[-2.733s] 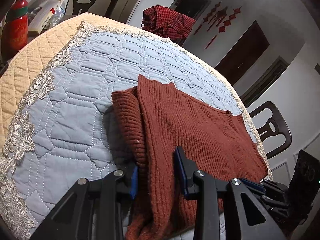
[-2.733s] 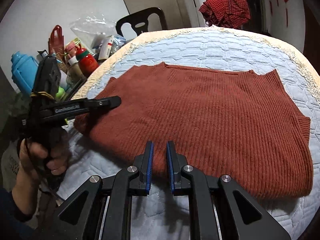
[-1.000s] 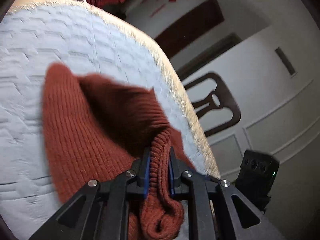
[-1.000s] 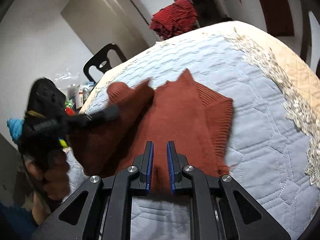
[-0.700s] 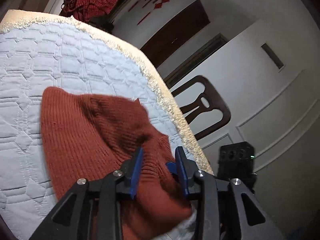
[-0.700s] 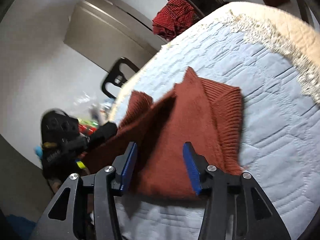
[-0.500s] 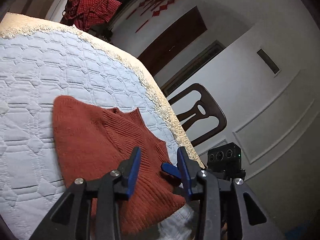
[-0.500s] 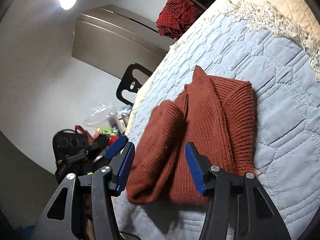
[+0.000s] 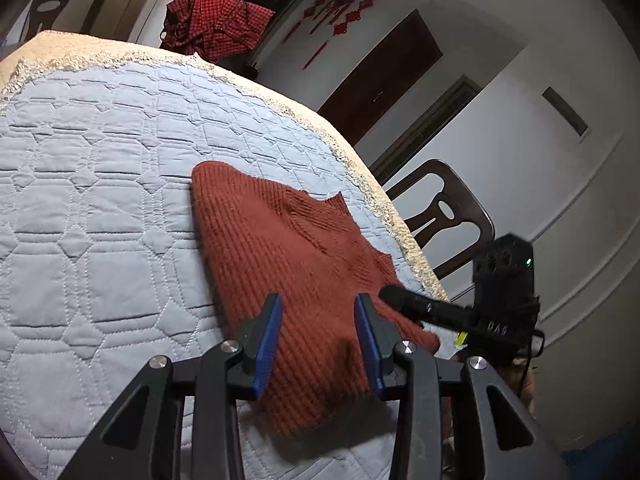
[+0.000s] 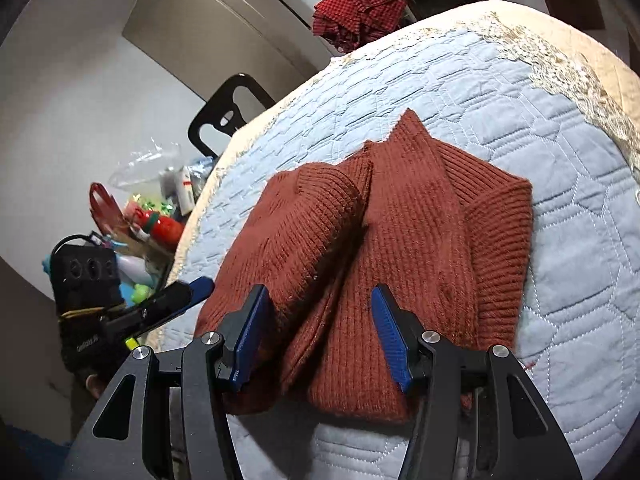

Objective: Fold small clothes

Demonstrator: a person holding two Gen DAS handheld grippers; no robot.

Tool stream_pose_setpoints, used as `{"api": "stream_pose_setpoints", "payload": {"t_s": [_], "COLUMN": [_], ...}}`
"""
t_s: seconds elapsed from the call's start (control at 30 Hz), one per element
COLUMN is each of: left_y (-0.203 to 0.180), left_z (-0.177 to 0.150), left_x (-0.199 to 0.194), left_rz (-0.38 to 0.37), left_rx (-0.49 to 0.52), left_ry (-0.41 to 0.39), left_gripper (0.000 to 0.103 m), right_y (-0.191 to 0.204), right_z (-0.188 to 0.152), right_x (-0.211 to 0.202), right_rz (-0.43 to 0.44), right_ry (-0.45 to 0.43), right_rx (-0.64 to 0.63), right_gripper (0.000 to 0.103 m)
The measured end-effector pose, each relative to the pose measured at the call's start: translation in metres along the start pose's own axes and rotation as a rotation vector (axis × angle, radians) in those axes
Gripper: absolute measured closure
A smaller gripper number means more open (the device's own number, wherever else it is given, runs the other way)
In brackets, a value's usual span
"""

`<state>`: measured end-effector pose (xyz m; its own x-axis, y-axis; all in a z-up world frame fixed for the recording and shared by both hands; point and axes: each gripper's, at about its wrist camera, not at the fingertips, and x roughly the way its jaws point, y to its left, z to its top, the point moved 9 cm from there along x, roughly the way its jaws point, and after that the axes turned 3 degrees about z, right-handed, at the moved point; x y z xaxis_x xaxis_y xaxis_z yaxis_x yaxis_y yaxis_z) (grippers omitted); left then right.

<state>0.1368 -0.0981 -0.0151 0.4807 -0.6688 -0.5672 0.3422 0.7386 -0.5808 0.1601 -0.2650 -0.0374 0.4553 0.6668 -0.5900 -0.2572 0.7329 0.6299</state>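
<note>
A rust-red knit sweater (image 9: 288, 252) lies folded in a narrow stack on the quilted blue table cover (image 9: 100, 208). My left gripper (image 9: 318, 320) is open and empty, hovering just above the sweater's near end. In the right wrist view the sweater (image 10: 400, 240) shows several layers, with a rolled fold on its left. My right gripper (image 10: 320, 320) is open and empty over its near edge. Each gripper shows in the other's view: the right gripper (image 9: 390, 292) at the sweater's right corner, the left gripper (image 10: 198, 286) at its left edge.
A red plaid garment (image 9: 216, 28) hangs on a chair beyond the table's far edge. A dark chair (image 9: 444, 216) stands at the right side. Bottles, bags and clutter (image 10: 152, 216) crowd the left side, near a black chair (image 10: 228, 112). Lace trim (image 10: 568, 76) borders the cover.
Both grippers held the sweater's edge, carried it over in a fold, then opened and let go. They have since pulled back a little; the sweater now lies still, folded narrower.
</note>
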Motion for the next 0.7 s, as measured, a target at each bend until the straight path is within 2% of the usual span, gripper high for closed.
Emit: {"api": "stream_pose_setpoints", "payload": {"t_s": [0.13,0.33,0.53,0.57,0.6,0.63,0.7], "left_y": [0.002,0.007,0.008,0.008,0.007,0.007,0.005], "left_z": [-0.002,-0.003,-0.004,-0.004,-0.004,-0.004,-0.003], "left_x": [0.002,0.005,0.006,0.006,0.006,0.006,0.005], "left_rz": [0.005,-0.006,-0.004,-0.001,0.001,0.003,0.012], "left_rx": [0.009,-0.002,0.008,0.009,0.01,0.012,0.022], "left_ry": [-0.002,-0.003,-0.005,-0.005,-0.005,-0.005,-0.004], "left_gripper": [0.063,0.063,0.063,0.063,0.063,0.063,0.063], "right_y": [0.008,0.005,0.017,0.016,0.016,0.016,0.018], "right_z": [0.004,0.0,-0.001,0.0,0.002,0.004,0.005], "right_x": [-0.001,0.009,0.027,0.03,0.03,0.029,0.026], "right_rz": [0.0,-0.036,-0.007,-0.004,0.0,-0.001,0.024], "right_ry": [-0.009,0.042,0.092,0.092,0.082,0.073,0.065], "right_rx": [-0.024,-0.024,-0.063,-0.055,-0.054,-0.06,-0.058], "right_gripper": [0.049,0.049,0.049,0.053,0.071,0.078,0.082]}}
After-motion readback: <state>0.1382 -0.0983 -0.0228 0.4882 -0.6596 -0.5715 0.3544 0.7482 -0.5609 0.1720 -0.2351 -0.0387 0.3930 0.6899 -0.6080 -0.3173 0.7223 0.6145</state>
